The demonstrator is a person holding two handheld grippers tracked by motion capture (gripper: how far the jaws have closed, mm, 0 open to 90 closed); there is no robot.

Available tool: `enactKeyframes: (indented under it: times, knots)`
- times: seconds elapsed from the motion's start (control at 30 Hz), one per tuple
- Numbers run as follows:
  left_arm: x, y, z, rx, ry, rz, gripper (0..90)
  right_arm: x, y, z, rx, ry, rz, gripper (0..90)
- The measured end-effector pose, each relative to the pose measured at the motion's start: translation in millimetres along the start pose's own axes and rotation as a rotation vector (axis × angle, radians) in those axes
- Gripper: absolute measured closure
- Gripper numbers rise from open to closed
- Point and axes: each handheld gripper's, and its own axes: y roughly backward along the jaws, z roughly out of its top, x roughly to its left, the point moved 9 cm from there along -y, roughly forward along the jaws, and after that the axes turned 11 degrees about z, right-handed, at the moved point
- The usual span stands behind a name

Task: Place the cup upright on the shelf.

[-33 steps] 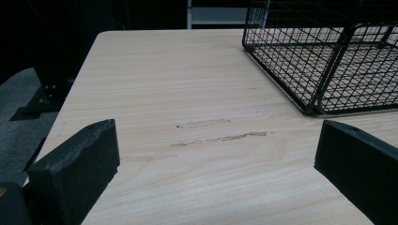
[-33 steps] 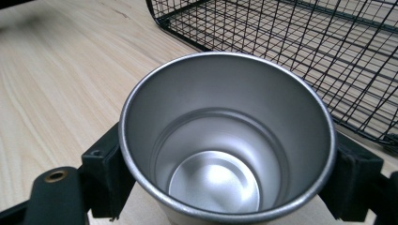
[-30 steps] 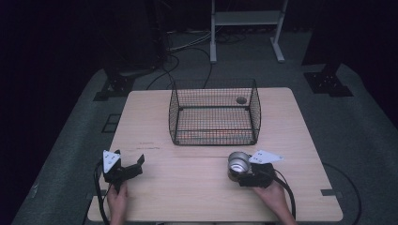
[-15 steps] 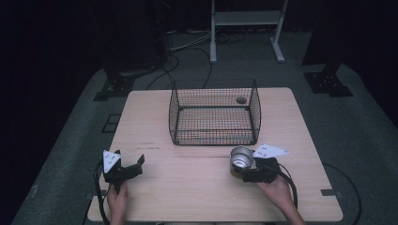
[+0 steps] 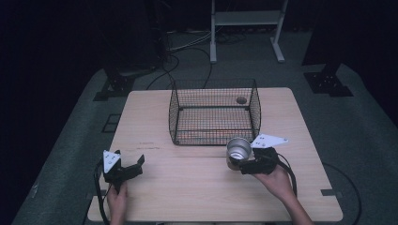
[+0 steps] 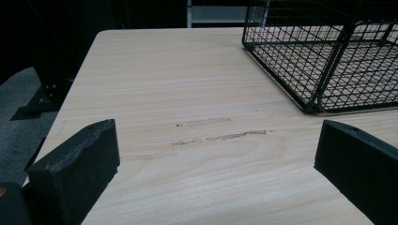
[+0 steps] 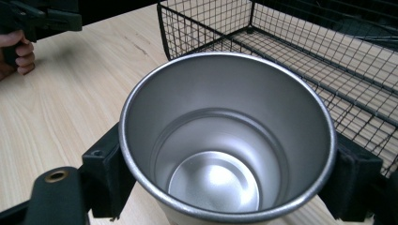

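Note:
A shiny, empty metal cup is held just in front of the black wire basket, with my right gripper shut on it. From the right gripper view I look down into the cup, one black jaw on each side of its wall. My left gripper rests at the table's front left, open, its jaws wide apart over bare wood. The basket's corner lies ahead and to the right of it.
The light wooden table carries the basket at its middle back. A small round hole shows in the tabletop behind the basket. A white frame stand and cables lie on the floor beyond.
My right gripper has lifted the cup and brought it forward and slightly right, closer to the basket's front right corner. The left gripper has stayed put.

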Motion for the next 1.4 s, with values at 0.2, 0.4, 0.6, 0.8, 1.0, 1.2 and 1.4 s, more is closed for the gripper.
enactKeyframes:
  times: [0.2, 0.4, 0.6, 0.8, 1.0, 1.2, 1.4]
  knots:
    - [0.2, 0.1, 0.0, 0.0, 0.001, -0.001, 0.0, -0.9, 0.9, 14.2, -0.004, 0.009, 0.01, 17.8]
    - [0.4, 0.2, 0.0, 0.0, 0.002, -0.001, 0.0, -1.6, 3.1, 30.0, -0.011, 0.019, 0.022, 17.8]
    - [0.3, 0.2, 0.0, 0.0, 0.001, -0.001, 0.0, -2.8, 5.2, 42.4, -0.012, 0.029, 0.033, 17.8]
    - [0.2, 0.2, -0.1, 0.0, 0.0, -0.001, 0.0, -5.0, 6.1, 53.2, -0.016, 0.031, 0.036, 17.8]
    - [0.4, 0.4, 0.1, 0.0, 0.008, -0.003, 0.0, -7.3, 7.2, 67.3, -0.022, 0.04, 0.043, 17.9]
    - [1.0, 0.5, 0.0, 0.002, 0.004, -0.003, 0.0, -8.8, 6.0, 76.5, -0.023, 0.042, 0.046, 17.8]
    - [0.9, 0.4, 0.0, -0.001, 0.005, -0.003, 0.0, -10.8, 4.8, 83.1, -0.017, 0.05, 0.047, 17.8]
